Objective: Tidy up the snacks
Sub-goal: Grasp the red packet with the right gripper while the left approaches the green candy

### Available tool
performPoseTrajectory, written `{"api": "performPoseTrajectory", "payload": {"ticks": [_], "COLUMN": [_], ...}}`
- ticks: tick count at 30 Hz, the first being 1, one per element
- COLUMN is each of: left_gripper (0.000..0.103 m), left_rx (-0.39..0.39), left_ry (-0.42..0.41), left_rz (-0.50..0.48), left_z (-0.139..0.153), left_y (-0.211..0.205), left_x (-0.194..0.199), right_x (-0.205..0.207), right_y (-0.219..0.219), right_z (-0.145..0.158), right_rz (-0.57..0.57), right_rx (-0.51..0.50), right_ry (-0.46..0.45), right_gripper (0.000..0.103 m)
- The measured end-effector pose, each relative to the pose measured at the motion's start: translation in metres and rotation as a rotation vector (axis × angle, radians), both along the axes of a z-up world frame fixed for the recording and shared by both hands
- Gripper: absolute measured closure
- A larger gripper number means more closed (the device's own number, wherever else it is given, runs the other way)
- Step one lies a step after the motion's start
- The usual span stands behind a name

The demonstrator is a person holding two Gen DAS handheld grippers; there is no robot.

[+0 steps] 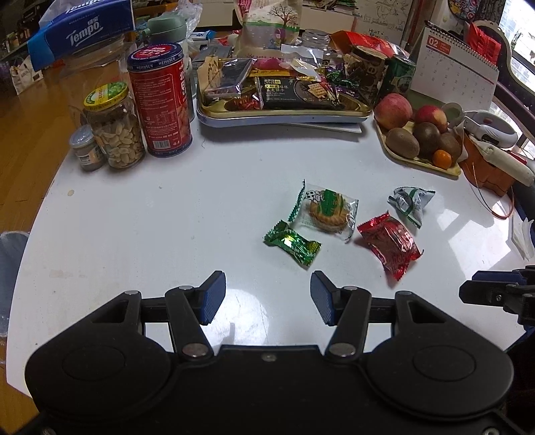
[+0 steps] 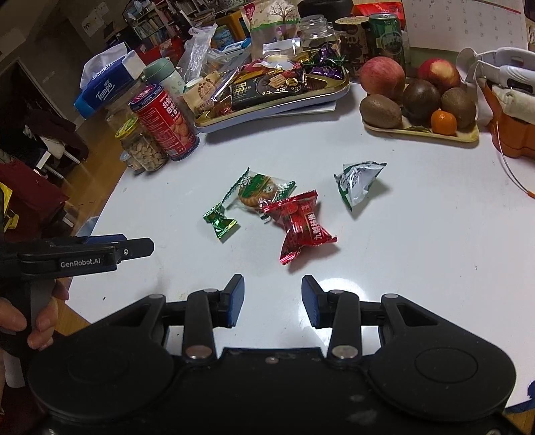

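Note:
Several wrapped snacks lie loose on the white table (image 1: 150, 217): a green foil candy (image 1: 292, 243) (image 2: 220, 223), a clear-wrapped biscuit (image 1: 326, 210) (image 2: 259, 192), a red foil snack (image 1: 389, 246) (image 2: 301, 226) and a white-green packet (image 1: 411, 204) (image 2: 357, 180). A gold snack tray (image 1: 284, 112) (image 2: 331, 85) full of packets stands at the back. My left gripper (image 1: 267, 297) is open and empty, just short of the green candy. My right gripper (image 2: 272, 301) is open and empty, just short of the red snack.
A peanut jar (image 1: 115, 128), a red tin (image 1: 160, 100) and a tissue box (image 1: 80, 30) stand at the back left. A fruit tray (image 1: 391, 152) (image 2: 468, 137) sits at the back right, with a calendar (image 1: 458, 70) behind. The table edge curves at left.

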State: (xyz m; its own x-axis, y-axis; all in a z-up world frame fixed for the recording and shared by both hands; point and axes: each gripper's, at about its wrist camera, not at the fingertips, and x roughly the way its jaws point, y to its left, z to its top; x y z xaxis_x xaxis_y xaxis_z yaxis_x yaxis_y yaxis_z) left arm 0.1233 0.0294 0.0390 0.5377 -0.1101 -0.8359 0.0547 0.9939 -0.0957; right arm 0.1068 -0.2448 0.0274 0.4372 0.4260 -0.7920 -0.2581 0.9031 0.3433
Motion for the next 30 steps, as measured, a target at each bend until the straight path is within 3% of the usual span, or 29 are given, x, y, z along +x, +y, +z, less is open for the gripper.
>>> {"api": "performPoseTrajectory", "payload": {"ticks": [16,30], "left_gripper": [0.043,0.043], "left_rx": [0.016,0.0], "left_ry": [0.008,0.031], "left_rz": [0.017,0.037], "left_z": [-0.016,-0.026], "left_y": [0.0,0.005], "left_x": [0.053,0.063], "right_x": [0.057,0.071], "right_y": [0.018,0.02], "right_z": [-0.015,-0.028], "right_rz": [0.024,0.024], "right_rx": [-0.112,-0.132], "right_ry": [-0.034,-0.027], "right_gripper": [0.061,0.062]}}
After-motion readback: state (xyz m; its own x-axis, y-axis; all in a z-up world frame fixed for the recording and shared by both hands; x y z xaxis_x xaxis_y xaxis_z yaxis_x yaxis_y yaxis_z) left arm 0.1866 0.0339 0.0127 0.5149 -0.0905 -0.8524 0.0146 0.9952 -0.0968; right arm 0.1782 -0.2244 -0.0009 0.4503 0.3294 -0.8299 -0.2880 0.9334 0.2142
